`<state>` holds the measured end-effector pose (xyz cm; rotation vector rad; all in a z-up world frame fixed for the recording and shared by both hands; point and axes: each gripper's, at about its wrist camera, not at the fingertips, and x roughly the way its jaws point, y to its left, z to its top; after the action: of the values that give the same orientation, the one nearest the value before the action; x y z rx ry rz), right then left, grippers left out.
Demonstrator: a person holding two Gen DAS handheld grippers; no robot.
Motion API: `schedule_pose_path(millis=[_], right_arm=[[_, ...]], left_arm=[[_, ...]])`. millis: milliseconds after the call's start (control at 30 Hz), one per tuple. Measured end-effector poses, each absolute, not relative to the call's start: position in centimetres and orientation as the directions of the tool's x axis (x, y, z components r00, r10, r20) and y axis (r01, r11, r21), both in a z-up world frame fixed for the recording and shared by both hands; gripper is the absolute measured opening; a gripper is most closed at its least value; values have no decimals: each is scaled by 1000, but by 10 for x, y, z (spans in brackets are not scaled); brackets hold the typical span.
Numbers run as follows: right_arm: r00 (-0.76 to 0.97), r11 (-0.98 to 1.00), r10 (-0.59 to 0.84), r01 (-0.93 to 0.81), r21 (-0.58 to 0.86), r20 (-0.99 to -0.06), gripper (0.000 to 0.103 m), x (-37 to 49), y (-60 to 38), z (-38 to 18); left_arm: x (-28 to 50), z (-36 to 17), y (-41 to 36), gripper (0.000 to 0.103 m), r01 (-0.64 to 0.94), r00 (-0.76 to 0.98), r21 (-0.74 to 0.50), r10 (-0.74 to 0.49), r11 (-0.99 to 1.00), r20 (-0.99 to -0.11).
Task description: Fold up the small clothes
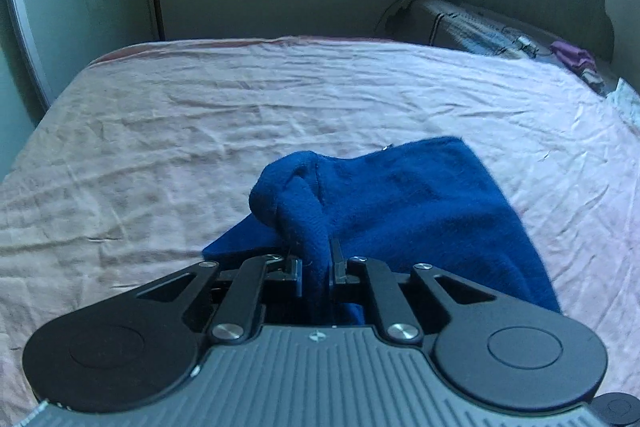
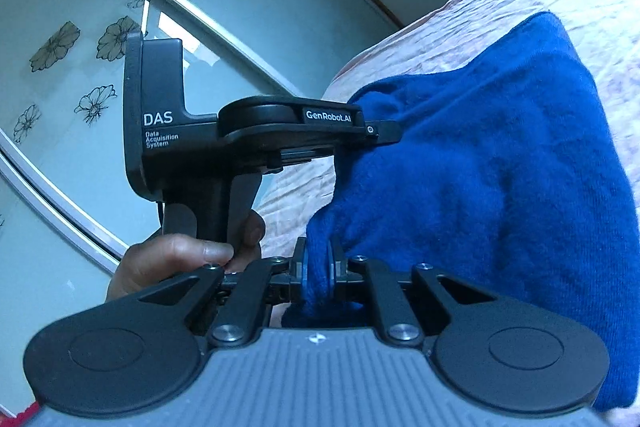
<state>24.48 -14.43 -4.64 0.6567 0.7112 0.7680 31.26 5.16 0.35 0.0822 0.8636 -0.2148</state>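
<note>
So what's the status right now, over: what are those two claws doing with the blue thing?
Left gripper shut on blue garment. Right gripper shut on it too. Garment partly lifted off pink bedsheet. Nothing in the way.

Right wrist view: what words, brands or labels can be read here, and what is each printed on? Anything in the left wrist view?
"DAS": upright back of the other handheld gripper.
"Data Acquisition System": small print just under it.
"GenRobot.AI": label on that gripper's top arm.
Left wrist view: no readable text; only a small emblem on the gripper body, no letters.
</note>
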Motion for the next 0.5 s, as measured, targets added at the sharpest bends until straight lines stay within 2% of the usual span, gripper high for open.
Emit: schedule_pose_path(millis=[33, 67, 167, 200, 267, 500], right_arm=[[515, 553, 793, -382, 740, -327, 9, 246, -142, -47], [511, 555, 793, -380, 740, -332, 9, 247, -140, -48], [505, 556, 794, -376, 741, -339, 9, 249, -137, -51], [504, 556, 794, -375, 742, -340, 9, 249, -136, -52], [502, 553, 795, -370, 746, -340, 9, 249, -138, -52], [503, 550, 794, -356, 755, -341, 9, 248, -140, -53]], left_arm=[[314, 1, 53, 18, 220, 620, -9, -147, 975, -771], [314, 0, 54, 26, 217, 615, 7, -132, 976, -777], [308, 1, 55, 57, 203, 644, 91, -63, 975, -762], [305, 2, 54, 64, 193, 666, 133, -30, 972, -746], [299, 6, 55, 66, 188, 692, 184, 3, 965, -722], [294, 13, 63, 72, 169, 692, 179, 13, 969, -722]])
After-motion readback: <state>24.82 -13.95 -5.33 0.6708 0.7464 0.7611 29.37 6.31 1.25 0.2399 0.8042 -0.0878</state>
